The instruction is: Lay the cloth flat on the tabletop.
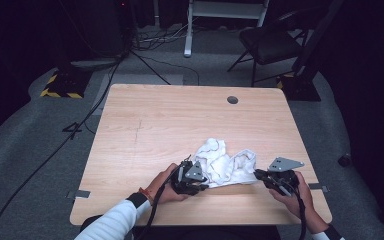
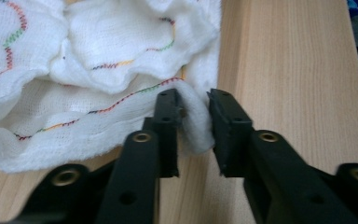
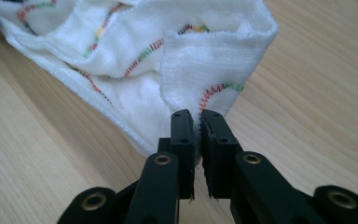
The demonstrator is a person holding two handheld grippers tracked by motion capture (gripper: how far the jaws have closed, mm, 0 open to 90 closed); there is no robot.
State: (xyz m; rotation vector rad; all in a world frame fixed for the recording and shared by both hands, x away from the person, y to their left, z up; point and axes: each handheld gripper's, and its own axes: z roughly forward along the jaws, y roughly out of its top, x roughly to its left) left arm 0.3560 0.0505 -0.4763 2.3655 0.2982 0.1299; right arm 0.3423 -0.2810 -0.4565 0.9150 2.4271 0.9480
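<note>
Near the table's (image 1: pixel 145 125) front edge, between your hands, lies the white cloth (image 1: pixel 222 165), bunched and crumpled. It is soft, light and limp (it sags wherever unsupported), so take it by the stitched hem corners. Your left tongs (image 2: pixel 193 121) stand spread around a fold, the pads not pressing it. Your right tongs (image 3: pixel 196 135) pinch the hem tight. Its long axis runs left to right along the table's front edge.
</note>
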